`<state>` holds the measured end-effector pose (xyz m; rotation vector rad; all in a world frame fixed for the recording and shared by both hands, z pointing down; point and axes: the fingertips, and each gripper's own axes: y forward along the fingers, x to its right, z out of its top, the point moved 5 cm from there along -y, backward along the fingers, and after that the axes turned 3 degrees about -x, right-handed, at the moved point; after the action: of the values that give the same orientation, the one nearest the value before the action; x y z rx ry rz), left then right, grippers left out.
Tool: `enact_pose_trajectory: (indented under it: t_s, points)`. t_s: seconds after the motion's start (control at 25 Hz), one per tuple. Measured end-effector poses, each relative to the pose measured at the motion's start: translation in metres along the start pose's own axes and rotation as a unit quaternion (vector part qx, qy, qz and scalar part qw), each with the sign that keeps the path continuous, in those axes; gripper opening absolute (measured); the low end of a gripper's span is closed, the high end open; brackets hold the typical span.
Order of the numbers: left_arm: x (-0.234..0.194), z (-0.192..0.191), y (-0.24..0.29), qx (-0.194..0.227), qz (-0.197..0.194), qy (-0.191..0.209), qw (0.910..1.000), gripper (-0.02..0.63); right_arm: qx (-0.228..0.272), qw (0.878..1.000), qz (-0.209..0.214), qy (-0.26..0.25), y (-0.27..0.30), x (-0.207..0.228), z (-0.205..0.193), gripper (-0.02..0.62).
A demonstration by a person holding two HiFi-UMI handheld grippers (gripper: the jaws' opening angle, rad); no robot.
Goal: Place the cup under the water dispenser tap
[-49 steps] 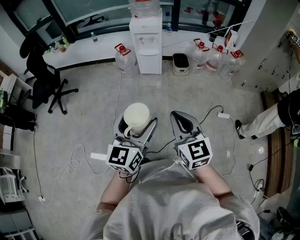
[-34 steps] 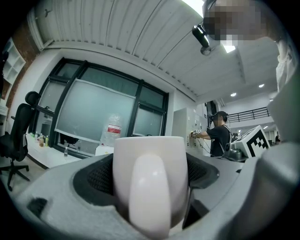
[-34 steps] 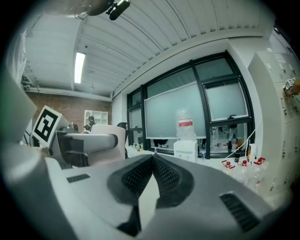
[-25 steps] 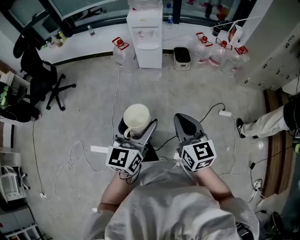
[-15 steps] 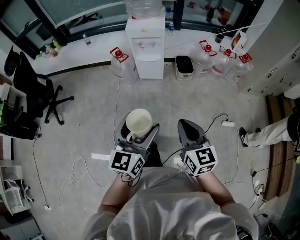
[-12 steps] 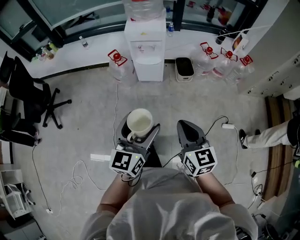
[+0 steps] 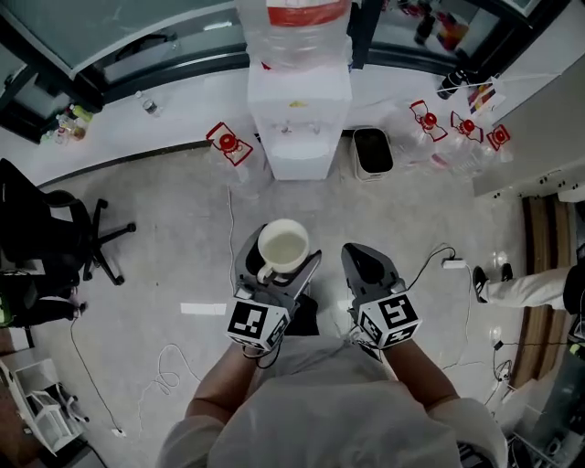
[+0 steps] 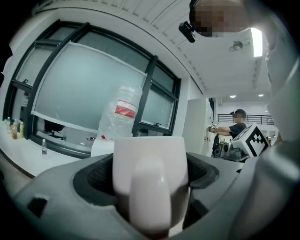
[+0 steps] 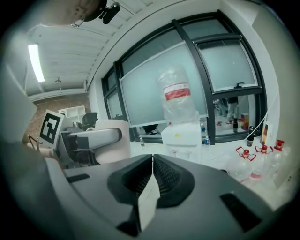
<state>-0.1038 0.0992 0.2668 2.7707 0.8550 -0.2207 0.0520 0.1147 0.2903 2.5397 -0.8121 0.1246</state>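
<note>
The left gripper (image 7: 275, 272) pinches a white cup (image 7: 284, 245), handle toward the wrist. Beside it, the right gripper (image 7: 364, 260) has its jaws pressed together. A water dispenser (image 7: 300, 119) stands ahead of both.

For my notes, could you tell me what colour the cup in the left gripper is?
White cup, clearest in the left gripper view.

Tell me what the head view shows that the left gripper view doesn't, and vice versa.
Head view only: the floor, the office chair, loose cables and the spare bottles beside the dispenser. Left gripper view only: the ceiling and its light. Both: the cup clamped in the left gripper, and the big bottle on top of the dispenser.
</note>
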Motion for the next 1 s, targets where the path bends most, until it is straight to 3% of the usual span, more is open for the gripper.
enact_pose_trajectory:
  t_s: [0.24, 0.48, 0.76, 1.0]
  points:
    - [-0.053, -0.002, 0.042, -0.020, -0.013, 0.002, 0.9997, 0.420, -0.029, 0.999, -0.008, 0.025, 0.070, 0.025, 0.011, 0.029]
    - [-0.078, -0.030, 0.069, -0.044, 0.004, -0.003, 0.9990, 0.420, -0.038, 0.999, -0.016, 0.021, 0.110, 0.054, 0.010, 0.029]
    - [-0.094, -0.060, 0.109, -0.024, 0.007, 0.012, 0.9996, 0.420, -0.061, 0.998, 0.030, -0.009, 0.157, 0.081, -0.013, 0.029]
    - [-0.111, -0.098, 0.153, -0.026, 0.037, -0.017, 0.9988, 0.420, -0.067, 0.996, 0.055, -0.036, 0.193, 0.112, -0.038, 0.029]
